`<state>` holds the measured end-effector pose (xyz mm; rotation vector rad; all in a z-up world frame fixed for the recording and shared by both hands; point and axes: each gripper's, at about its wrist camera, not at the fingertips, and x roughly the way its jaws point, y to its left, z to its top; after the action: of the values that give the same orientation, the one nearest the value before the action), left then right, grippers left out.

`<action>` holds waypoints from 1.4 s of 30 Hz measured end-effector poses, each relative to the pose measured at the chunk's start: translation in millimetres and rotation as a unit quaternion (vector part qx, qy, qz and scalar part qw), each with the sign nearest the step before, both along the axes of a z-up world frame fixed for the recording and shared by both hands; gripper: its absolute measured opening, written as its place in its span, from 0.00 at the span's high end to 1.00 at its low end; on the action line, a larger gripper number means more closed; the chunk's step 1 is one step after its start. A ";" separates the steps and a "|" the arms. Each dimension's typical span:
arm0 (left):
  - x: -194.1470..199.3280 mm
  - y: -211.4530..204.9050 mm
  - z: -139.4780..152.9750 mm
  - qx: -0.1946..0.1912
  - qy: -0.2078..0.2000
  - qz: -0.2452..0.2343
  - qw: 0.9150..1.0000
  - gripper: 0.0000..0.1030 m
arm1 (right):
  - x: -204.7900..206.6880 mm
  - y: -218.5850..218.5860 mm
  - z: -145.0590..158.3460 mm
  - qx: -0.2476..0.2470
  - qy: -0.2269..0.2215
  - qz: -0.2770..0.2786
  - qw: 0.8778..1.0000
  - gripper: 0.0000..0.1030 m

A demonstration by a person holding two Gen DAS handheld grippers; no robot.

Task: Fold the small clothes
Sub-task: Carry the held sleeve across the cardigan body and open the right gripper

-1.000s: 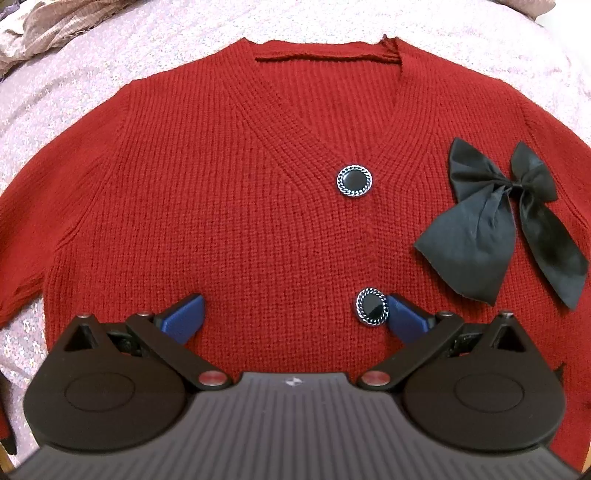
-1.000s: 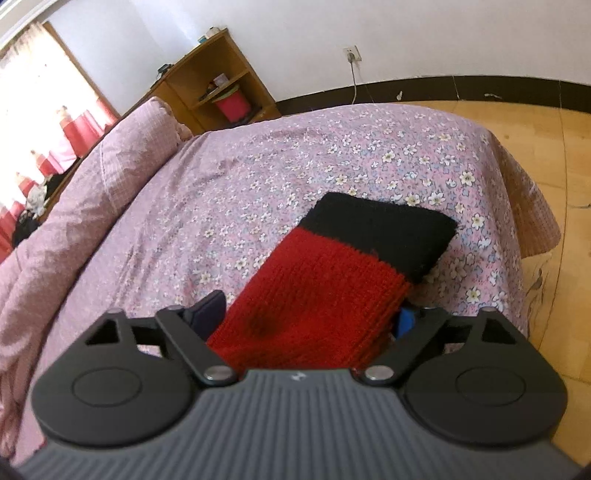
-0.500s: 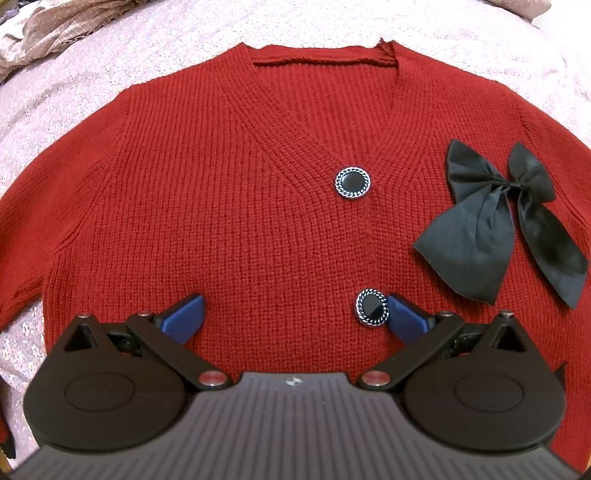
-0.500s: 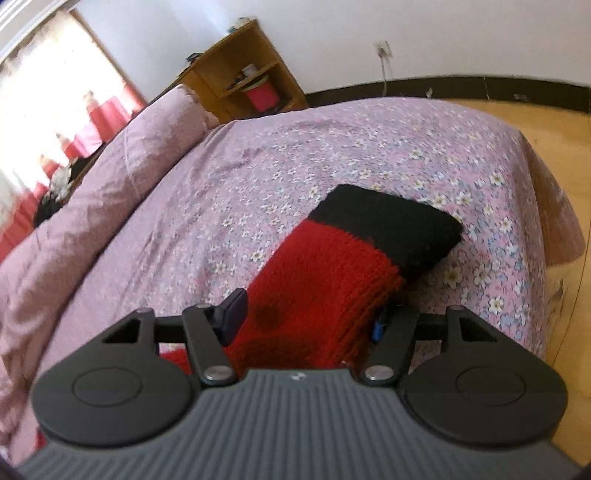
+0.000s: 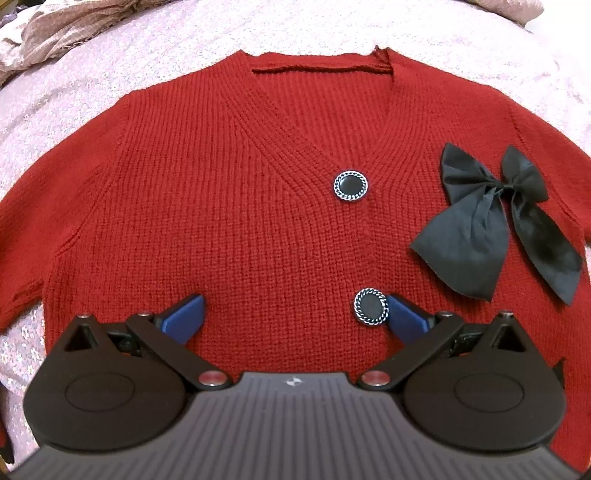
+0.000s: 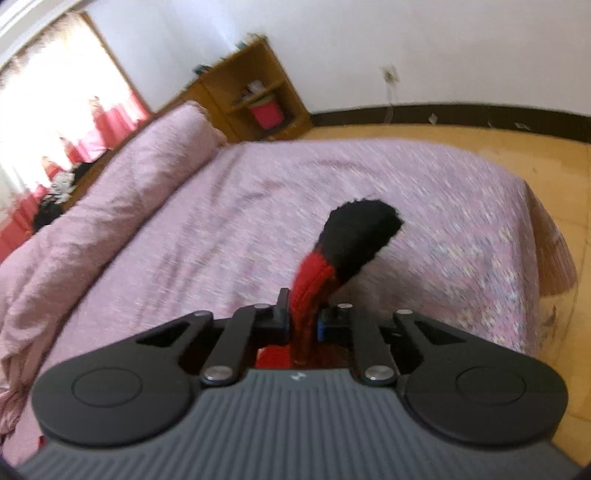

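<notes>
A red knit cardigan [image 5: 221,206] lies flat, front up, on the bed, with two black buttons and a black bow [image 5: 487,229] on its right chest. My left gripper [image 5: 295,314] hovers open over the lower front, its right finger next to the lower button [image 5: 371,307]. My right gripper [image 6: 303,317] is shut on the cardigan's red sleeve [image 6: 310,291], and the black cuff [image 6: 358,232] sticks up beyond the fingers, lifted off the bed.
The bed has a pink floral sheet [image 6: 443,206] with a rolled pink quilt [image 6: 110,206] along its left. A wooden shelf [image 6: 255,92] stands at the wall. Wooden floor [image 6: 554,155] lies past the bed's right edge. A crumpled blanket [image 5: 48,33] lies at the far left.
My right gripper has closed on the sleeve and lifted it, so the cuff now stands up off the bed. The left gripper has barely moved over the cardigan.
</notes>
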<state>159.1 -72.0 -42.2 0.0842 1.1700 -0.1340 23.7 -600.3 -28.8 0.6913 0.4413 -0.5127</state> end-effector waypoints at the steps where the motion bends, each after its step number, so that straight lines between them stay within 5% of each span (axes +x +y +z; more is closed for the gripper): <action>1: 0.1 0.8 1.6 -0.001 0.002 0.000 1.000 0.00 | 0.5 4.4 7.3 -0.007 -0.006 0.005 1.000 0.85; 20: -24.0 41.7 38.1 0.033 -0.066 0.013 0.997 0.00 | 40.5 129.6 125.4 -0.012 -0.168 0.159 0.973 0.86; 35: -34.4 113.8 41.8 0.015 -0.068 0.087 0.994 0.00 | 91.9 268.6 146.1 0.009 -0.200 0.299 0.933 0.86; 42: -42.9 149.6 43.0 0.023 -0.076 0.120 0.990 0.00 | 106.7 331.7 122.5 0.031 -0.173 0.352 0.920 0.86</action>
<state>116.2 77.6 0.8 -0.0056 1.0224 0.1102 130.4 -268.6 93.7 0.6178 0.3419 0.3049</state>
